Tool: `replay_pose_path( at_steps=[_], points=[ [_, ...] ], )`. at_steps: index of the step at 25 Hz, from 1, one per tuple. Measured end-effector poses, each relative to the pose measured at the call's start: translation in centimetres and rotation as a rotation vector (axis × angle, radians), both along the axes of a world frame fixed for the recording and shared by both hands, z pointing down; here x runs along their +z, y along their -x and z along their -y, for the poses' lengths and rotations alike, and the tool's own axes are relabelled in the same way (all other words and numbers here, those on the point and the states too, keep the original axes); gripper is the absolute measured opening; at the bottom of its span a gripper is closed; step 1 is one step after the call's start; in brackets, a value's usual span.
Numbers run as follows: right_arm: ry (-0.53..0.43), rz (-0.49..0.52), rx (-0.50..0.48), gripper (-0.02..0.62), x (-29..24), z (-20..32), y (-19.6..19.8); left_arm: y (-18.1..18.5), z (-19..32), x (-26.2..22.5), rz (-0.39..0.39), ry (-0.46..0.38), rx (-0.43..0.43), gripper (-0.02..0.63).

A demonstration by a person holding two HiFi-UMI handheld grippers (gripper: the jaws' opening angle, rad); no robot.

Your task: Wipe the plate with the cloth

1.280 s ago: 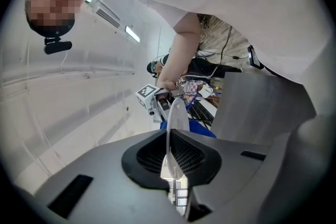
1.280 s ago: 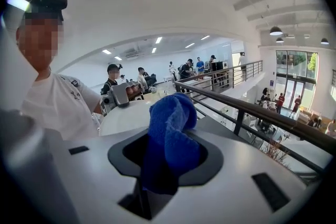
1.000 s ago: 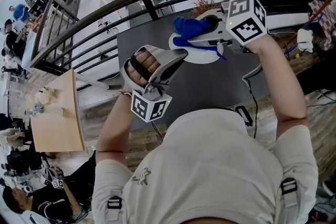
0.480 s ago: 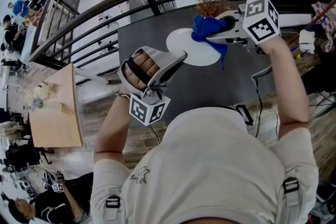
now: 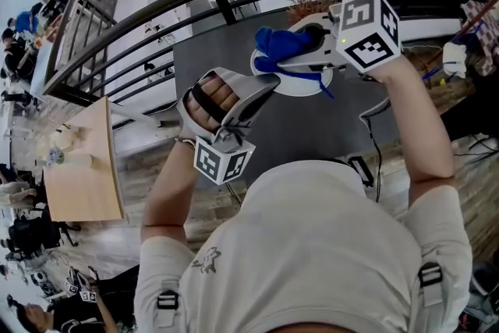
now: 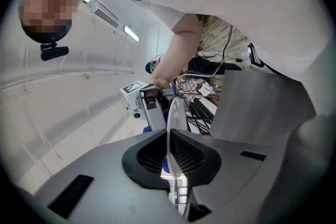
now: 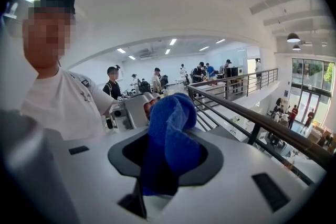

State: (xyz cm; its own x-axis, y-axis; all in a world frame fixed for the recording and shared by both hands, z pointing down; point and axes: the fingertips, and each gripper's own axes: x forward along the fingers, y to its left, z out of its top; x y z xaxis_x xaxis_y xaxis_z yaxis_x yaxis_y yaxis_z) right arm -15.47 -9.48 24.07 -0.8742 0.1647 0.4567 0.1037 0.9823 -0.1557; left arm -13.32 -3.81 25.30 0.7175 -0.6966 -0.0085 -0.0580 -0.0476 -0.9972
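Note:
A white plate (image 5: 302,82) is held over the dark table (image 5: 226,58). My left gripper (image 5: 263,86) clamps its near rim; the jaws are closing a little with the rim between them. In the left gripper view the plate (image 6: 174,123) stands edge-on between the pads of the left gripper (image 6: 170,165). My right gripper (image 5: 295,49) is shut on a blue cloth (image 5: 277,43), which lies bunched over the plate's far left part. In the right gripper view the cloth (image 7: 170,136) fills the jaws of the right gripper (image 7: 168,160).
A curved black railing (image 5: 156,21) runs behind the dark table, with a drop to a lower floor beyond. A dried plant (image 5: 306,5) stands at the table's far edge. A light wooden table (image 5: 82,168) is at the left. Cables (image 5: 374,144) hang at the right.
The right gripper swept the cloth to the right across the plate half a second ago, then back to the left. The left gripper and plate stayed still.

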Motion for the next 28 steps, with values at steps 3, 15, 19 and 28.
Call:
replay_pose_path(
  at_steps=[3, 15, 19, 28],
  points=[
    [0.007, 0.021, -0.027, 0.132, -0.8, -1.5, -0.5, 0.8, 0.4, -0.2, 0.000, -0.003, -0.020, 0.023],
    [0.091, -0.041, 0.165, 0.132, 3.4, 5.2, -5.8, 2.2, 0.6, -0.6, -0.007, -0.022, -0.040, 0.024],
    [0.069, -0.066, 0.195, 0.132, 3.4, 6.4, -4.4, 1.1, -0.4, -0.6, -0.001, -0.021, -0.003, 0.025],
    [-0.003, -0.051, 0.042, 0.132, 0.7, 2.6, 1.8, 0.0, -0.3, -0.2, 0.009, -0.015, 0.016, 0.025]
  ],
)
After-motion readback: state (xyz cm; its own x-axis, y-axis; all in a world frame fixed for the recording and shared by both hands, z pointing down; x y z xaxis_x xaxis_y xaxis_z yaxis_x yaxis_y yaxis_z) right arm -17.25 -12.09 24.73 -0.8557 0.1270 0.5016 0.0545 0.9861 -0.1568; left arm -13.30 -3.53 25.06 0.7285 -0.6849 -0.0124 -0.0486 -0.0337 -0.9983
